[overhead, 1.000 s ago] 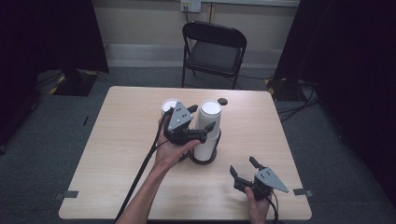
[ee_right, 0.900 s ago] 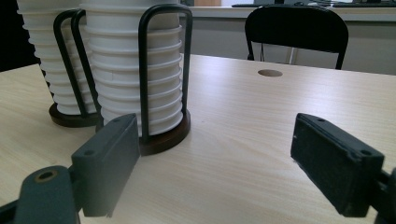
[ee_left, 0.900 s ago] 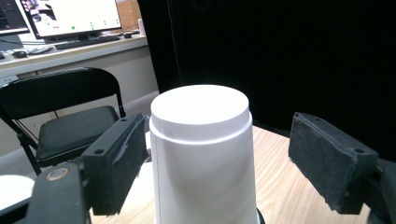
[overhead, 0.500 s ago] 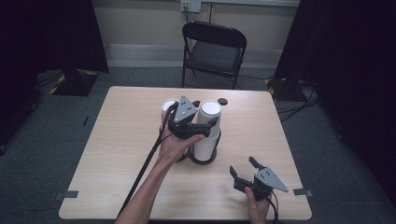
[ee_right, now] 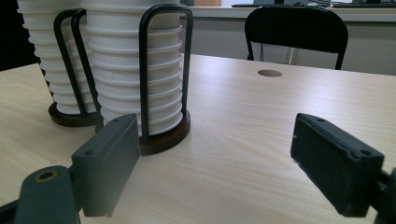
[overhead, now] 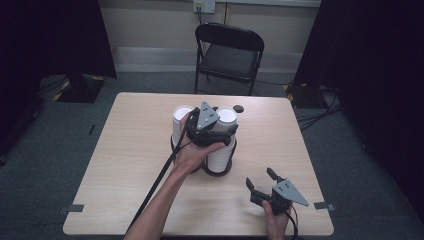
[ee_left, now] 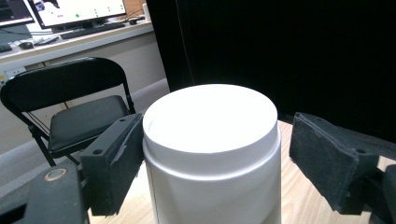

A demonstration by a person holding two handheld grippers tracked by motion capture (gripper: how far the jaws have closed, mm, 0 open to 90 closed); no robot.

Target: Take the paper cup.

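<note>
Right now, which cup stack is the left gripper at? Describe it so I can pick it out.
On the wooden table, two stacks of white cups stand side by side in black wire holders near the middle. The left gripper is at the right stack, the one nearer the small dark hole in the tabletop. Its jaws have just been opening, with the top cup between them; one pad is clearly off it.

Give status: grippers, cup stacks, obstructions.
Left gripper jaws just opening, straddling the top of the right cup stack, right pad clear. Right gripper open over bare table. Nothing blocking.
</note>
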